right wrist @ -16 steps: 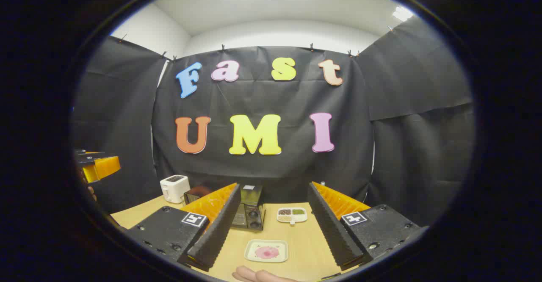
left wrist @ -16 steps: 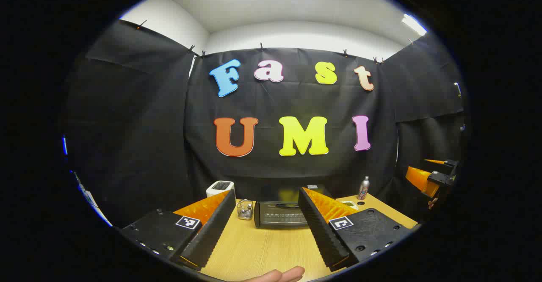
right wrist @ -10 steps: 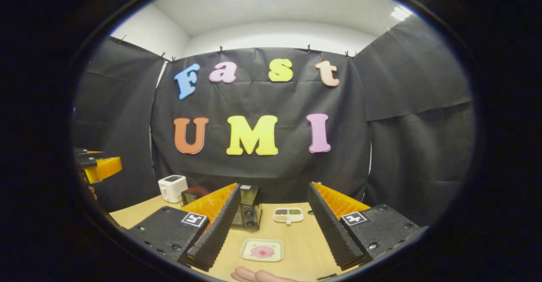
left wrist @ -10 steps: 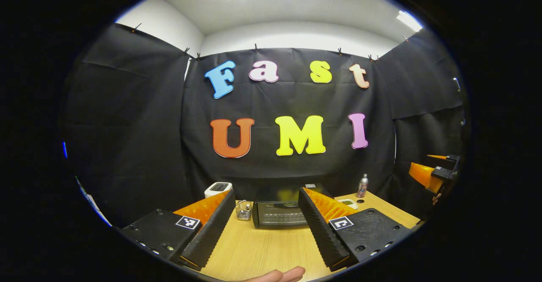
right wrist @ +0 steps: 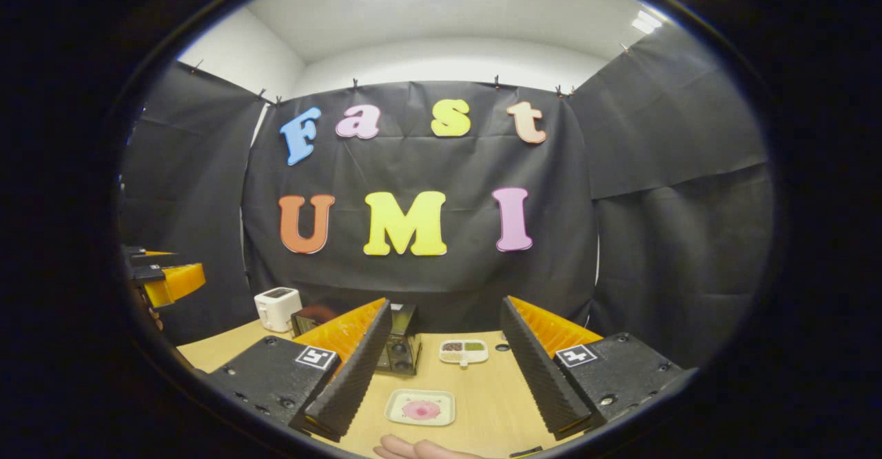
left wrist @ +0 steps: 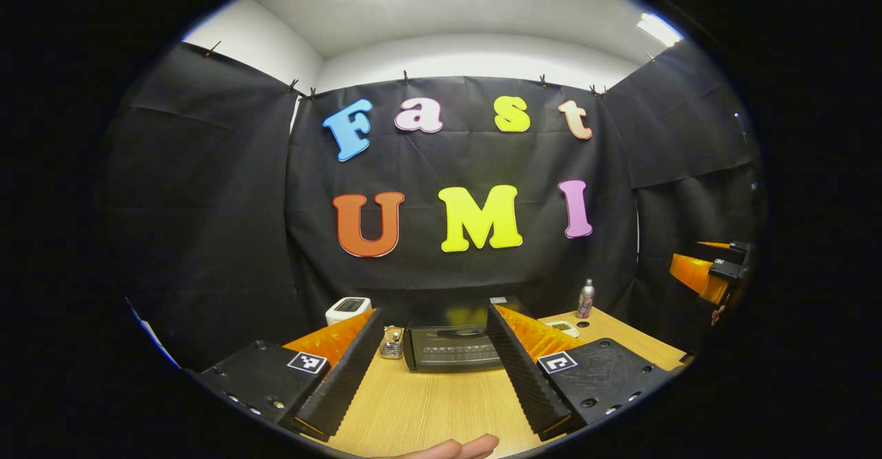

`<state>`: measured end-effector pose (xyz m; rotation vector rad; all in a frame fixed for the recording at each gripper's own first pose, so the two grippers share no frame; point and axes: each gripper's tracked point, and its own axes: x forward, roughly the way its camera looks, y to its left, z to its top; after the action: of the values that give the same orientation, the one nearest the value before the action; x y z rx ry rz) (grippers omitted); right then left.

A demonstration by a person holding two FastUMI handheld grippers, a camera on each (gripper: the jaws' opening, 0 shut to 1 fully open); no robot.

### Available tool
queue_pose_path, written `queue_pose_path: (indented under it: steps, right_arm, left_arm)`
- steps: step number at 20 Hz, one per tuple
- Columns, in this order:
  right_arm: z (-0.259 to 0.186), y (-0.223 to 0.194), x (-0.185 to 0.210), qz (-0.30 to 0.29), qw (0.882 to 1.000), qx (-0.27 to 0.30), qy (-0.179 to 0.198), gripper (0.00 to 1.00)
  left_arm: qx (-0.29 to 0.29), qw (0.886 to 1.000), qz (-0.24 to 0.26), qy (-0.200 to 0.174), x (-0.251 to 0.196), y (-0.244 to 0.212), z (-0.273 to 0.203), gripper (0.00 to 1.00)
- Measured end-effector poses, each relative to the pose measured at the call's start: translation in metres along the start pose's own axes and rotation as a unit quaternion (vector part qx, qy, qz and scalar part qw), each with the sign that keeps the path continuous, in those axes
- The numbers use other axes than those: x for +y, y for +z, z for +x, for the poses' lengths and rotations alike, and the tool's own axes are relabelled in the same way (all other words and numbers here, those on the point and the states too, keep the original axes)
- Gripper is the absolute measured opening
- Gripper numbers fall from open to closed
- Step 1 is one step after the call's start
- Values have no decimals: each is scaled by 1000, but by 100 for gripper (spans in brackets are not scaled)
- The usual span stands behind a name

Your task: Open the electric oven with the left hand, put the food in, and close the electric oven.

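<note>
The light wooden table carries a black electric oven, white toaster, wire basket, metal bottle, a divided dish, and a pale square plate holding what may be pink food.

Table: pale wood-grain, matt. Electric oven: dark, glossy glass door, reflective top. Toaster: smooth white plastic. Bottle: shiny metal. Basket: wire mesh. Fingers: ribbed, matt. Booth wall: matt creased cloth.

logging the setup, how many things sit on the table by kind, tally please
electric oven: 1
white toaster: 1
wire basket: 1
bottle: 1
divided dish of food: 1
tray with pink food: 1
total: 6, all on the wooden table
</note>
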<state>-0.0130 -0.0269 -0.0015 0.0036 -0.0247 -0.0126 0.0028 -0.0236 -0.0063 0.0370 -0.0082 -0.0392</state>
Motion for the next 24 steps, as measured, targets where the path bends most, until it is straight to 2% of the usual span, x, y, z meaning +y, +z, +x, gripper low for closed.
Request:
queue_pose_path:
  steps: [7, 12, 16, 17, 18, 19, 24]
  right_arm:
    - [3, -2, -3, 1, 1000, -9, 9, 96]
    - [16, -5, -10, 12, 1000, -14, 17, 96]
    - [30, -3, -23, 18, 999, -32, 11, 96]
    - [34, -3, -27, 19, 999, -34, 10, 96]
    - [38, -6, -30, 20, 999, -32, 10, 96]
    - [43, -9, -34, 21, 999, -29, 12, 96]
    - [65, -24, -69, 20, 1000, -10, -5, 96]
  left_arm:
    - [-2, 1000, -13, 8, 8, 1, 23, 95]
    - [9, 1000, -23, -16, -6, -13, 68, 95]
    - [39, 998, -25, -30, -18, -44, 123, 95]
    - [54, 998, -22, -36, -25, -56, 137, 100]
    - [69, 997, -21, -41, -30, -67, 150, 100]
    - [82, 995, -20, -48, -36, -77, 164, 95]
    - [155, 986, -24, -52, -56, -134, 231, 96]
